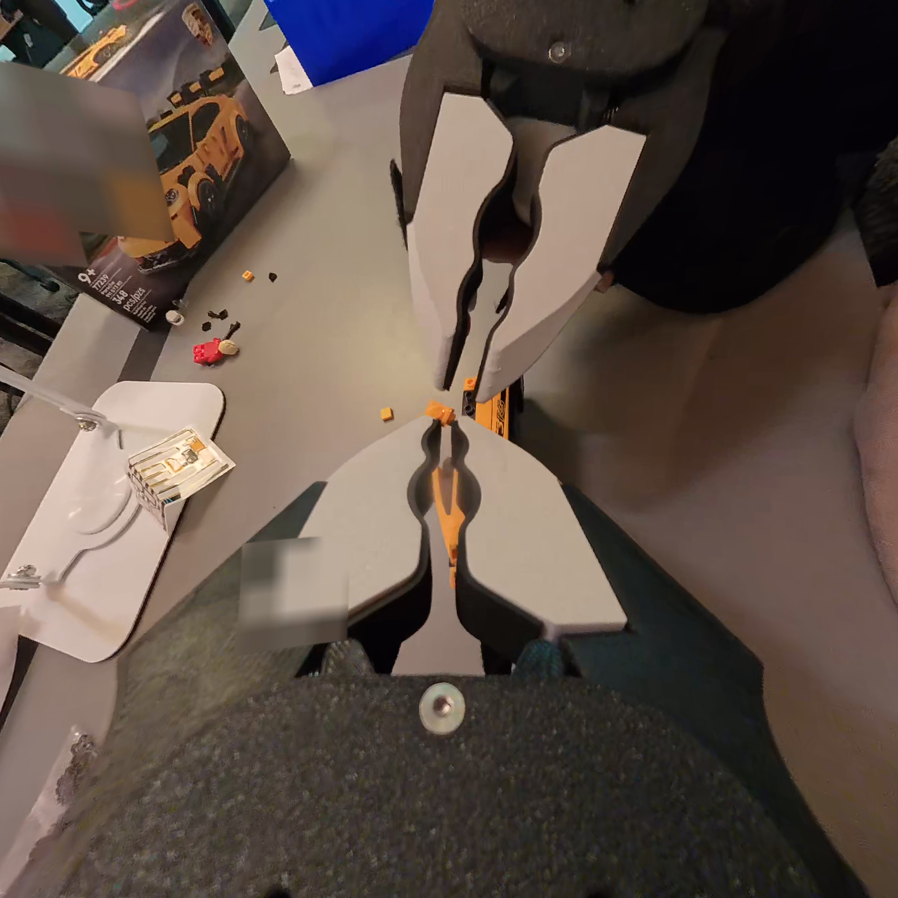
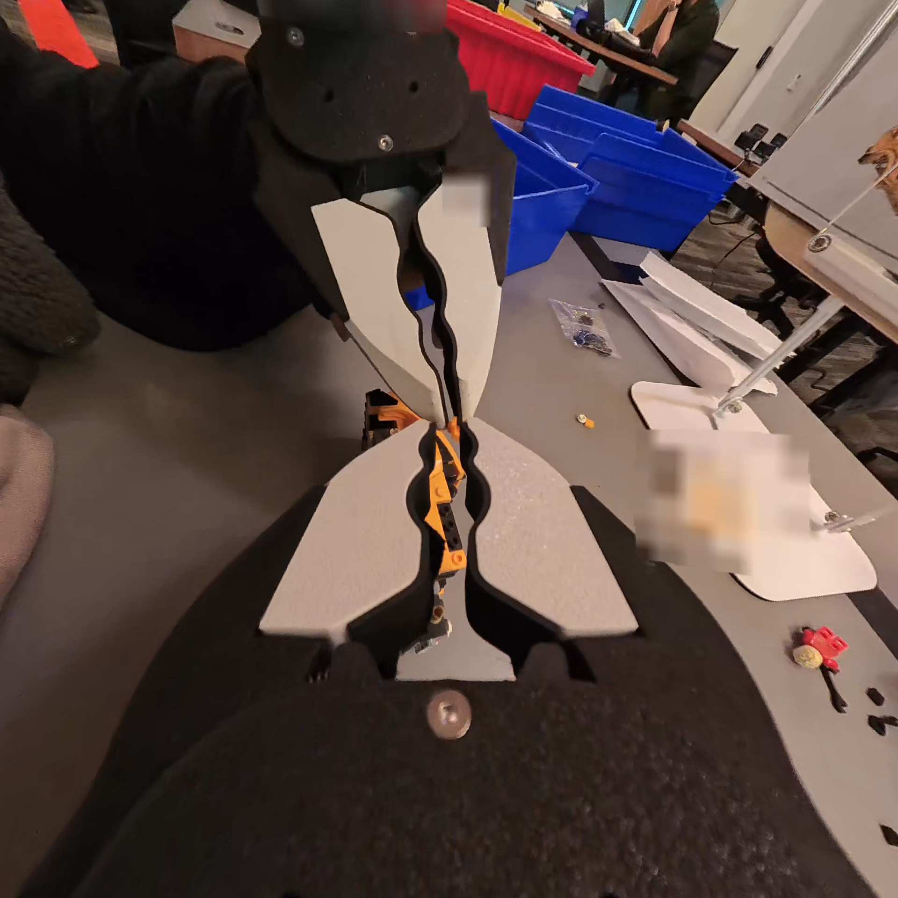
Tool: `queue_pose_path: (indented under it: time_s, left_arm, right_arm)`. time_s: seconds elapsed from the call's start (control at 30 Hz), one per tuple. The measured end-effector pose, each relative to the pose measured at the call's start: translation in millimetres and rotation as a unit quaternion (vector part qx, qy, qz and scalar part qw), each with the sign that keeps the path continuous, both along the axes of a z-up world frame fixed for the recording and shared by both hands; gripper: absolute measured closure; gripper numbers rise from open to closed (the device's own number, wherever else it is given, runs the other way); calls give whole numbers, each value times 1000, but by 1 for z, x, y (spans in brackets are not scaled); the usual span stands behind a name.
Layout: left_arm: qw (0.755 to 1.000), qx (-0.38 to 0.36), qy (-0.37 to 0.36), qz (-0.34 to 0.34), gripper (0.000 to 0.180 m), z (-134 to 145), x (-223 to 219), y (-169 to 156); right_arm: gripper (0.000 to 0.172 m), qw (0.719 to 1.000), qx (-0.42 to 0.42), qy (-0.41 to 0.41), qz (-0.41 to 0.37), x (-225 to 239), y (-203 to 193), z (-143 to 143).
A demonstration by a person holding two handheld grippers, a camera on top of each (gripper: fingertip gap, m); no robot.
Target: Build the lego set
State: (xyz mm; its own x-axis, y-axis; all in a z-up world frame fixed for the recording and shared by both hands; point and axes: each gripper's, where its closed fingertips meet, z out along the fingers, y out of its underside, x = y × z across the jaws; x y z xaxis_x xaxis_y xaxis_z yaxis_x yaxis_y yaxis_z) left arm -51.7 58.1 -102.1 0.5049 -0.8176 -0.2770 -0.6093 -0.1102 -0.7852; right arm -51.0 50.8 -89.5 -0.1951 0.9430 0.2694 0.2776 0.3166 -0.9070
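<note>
Now, left tongs (image 1: 444, 423): pressed together at the very tips on a small orange piece (image 1: 439, 413). I judge the tip-only pinch suits so tiny a part, and the piece pokes out forward where I can see it.
Right tongs (image 1: 465, 388): coming in from the opposite side, tips slightly spread with table showing between them. Nothing is pinched, and one fingertip (image 1: 488, 388) sits against the model.
Orange-and-black model (image 1: 495, 413): lying on the grey table (image 1: 316, 291) directly under both sets of tips, partly hidden by my right fingers. The held piece hangs just beside its near end, and I cannot tell whether they touch.
Loose orange tile (image 1: 387, 414): on the table just beside the tips, apart from the model.
Red brick cluster (image 1: 206, 351): farther off with a few black bits near it, seemingly kept out of the way.
Sticker sheet (image 1: 180, 461): resting on a white base plate (image 1: 160, 403).
Printed box (image 1: 218, 146): standing at the table's far edge, its picture side facing the work.
Blue bins (image 2: 631, 184): well apart, beyond a clear bag of parts (image 2: 583, 330).
</note>
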Motion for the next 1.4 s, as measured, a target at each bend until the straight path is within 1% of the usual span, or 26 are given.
queue_pose_path:
  time_s: [0.13,0.33,0.37,0.4,0.5,0.63,0.83,0.93,1.1,1.3,1.4]
  left_arm:
    - [1000,-5,-1,-9,177,1,2,-5]
    - [999,-21,4,-28,177,-4,5,-13]
    - [999,-27,1,-32,177,-4,6,-14]
    - [999,-34,-4,-37,177,-5,7,-16]
    - [997,-58,-16,-52,177,-7,9,-22]
    - [995,-69,-36,-70,178,-6,13,-27]
    - [986,-85,-105,-93,177,7,16,-33]
    - [983,-88,-131,-98,179,12,15,-34]
    - [980,-86,-147,-98,179,15,13,-34]
    - [975,-83,-182,-97,168,19,8,-30]
    - [974,-83,-189,-99,161,17,8,-29]
  right_arm:
    - [163,1000,26,-13,2,-2,-3,-4]
    - [164,996,88,-30,13,-1,-9,-10]
    - [164,994,102,-31,16,0,-10,-10]
    - [168,993,112,-34,24,1,-13,-12]
    - [169,991,125,-38,33,3,-18,-15]
    - [170,994,94,-29,45,7,-24,-13]
    - [172,998,38,6,51,10,-28,-1]
    - [172,998,24,18,50,10,-29,4]
    - [172,999,16,27,44,8,-29,7]
    - [172,999,1,41,34,9,-24,11]
    - [172,998,-6,49,33,10,-22,14]
